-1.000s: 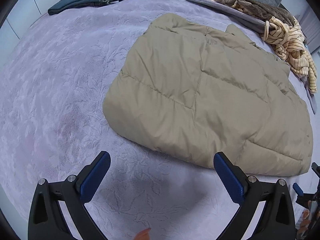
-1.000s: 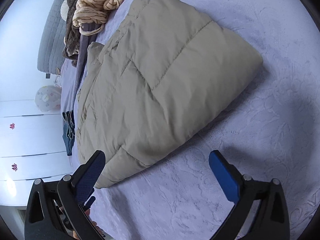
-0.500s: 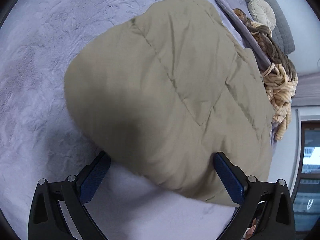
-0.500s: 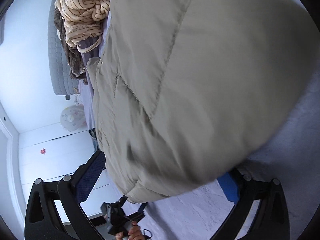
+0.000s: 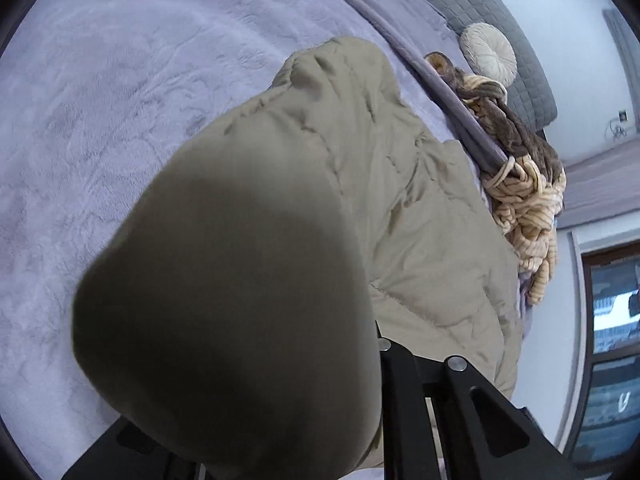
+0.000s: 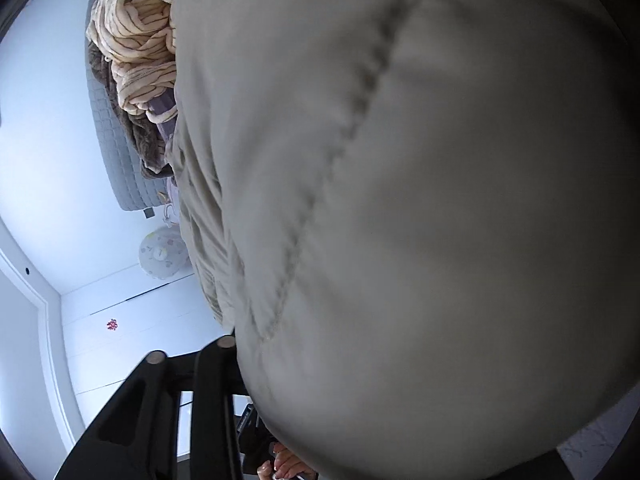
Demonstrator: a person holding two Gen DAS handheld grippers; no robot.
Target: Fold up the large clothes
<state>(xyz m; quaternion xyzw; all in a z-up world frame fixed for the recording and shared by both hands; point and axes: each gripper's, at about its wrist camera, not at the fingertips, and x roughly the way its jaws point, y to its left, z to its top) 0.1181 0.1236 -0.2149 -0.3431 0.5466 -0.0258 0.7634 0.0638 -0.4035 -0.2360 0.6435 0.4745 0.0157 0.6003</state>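
Observation:
A folded khaki puffer jacket [image 5: 360,208] lies on the lavender bedspread [image 5: 120,100]. In the left wrist view its near corner bulges right against the camera and hides my left gripper's fingertips; only the black finger arms [image 5: 436,400] show, drawn close together around the fabric. In the right wrist view the jacket [image 6: 420,200] fills nearly the whole frame. My right gripper's black arm [image 6: 180,400] shows at the lower left, its tips buried under the jacket's edge.
A heap of striped cream and brown clothes [image 5: 520,184] lies beyond the jacket by the grey quilted headboard [image 5: 500,20]. A round cream cushion [image 5: 488,54] leans there. White cupboard doors [image 6: 132,332] and a window [image 5: 608,340] bound the room.
Both grippers have pushed in onto the jacket's near edge and closed on it. The jacket's corners now bulge up against both cameras, hiding the blue pads.

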